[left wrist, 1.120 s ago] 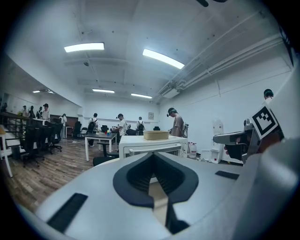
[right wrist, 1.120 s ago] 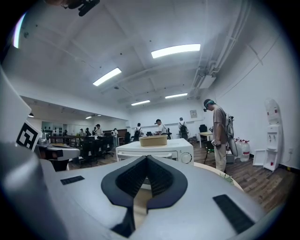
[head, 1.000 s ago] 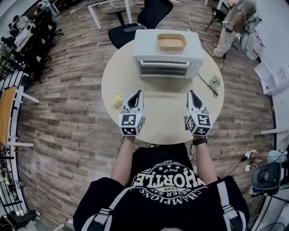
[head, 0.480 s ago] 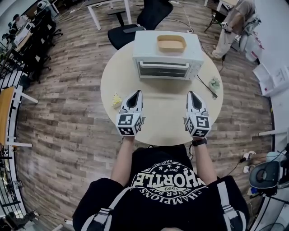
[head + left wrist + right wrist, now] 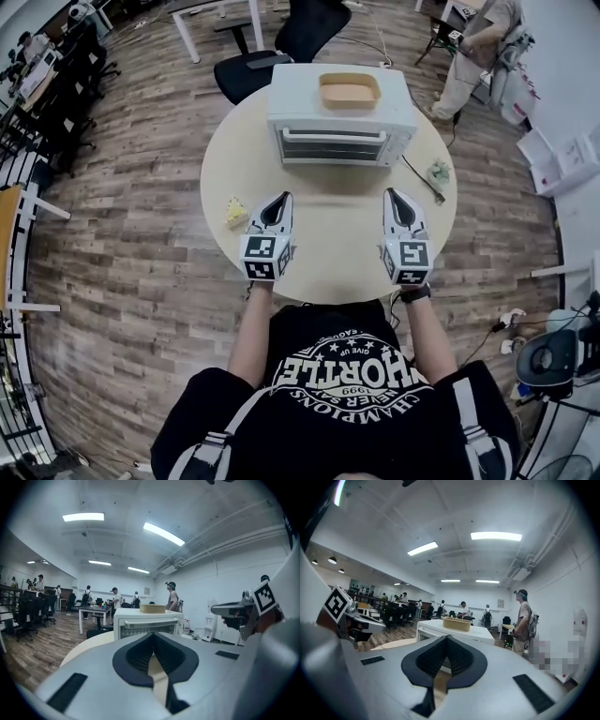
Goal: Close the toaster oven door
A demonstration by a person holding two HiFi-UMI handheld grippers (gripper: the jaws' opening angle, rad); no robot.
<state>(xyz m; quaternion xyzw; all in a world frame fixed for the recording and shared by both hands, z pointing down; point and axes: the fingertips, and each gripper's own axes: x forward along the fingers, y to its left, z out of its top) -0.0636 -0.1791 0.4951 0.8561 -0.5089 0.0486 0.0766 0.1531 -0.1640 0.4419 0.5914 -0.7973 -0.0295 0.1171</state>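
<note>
Jaws clenched together and empty on both the left gripper (image 5: 282, 199) and the right gripper (image 5: 393, 195), held side by side over the near half of the table (image 5: 342, 246), forearms stretched forward, pointing nearly level at the toaster oven (image 5: 339, 120) at the far edge, door shut.

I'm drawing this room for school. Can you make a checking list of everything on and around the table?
Surface: round pale table.
Job's things: toaster oven, door looks closed; tan tray on top.
Clutter: yellow item at left; small greenish item at right.
Grippers: left hand-held gripper and right hand-held gripper both shut, empty, above the table.
Cables: dark cable beside the oven's right.
Surroundings: wood floor, office chair, standing person.
</note>
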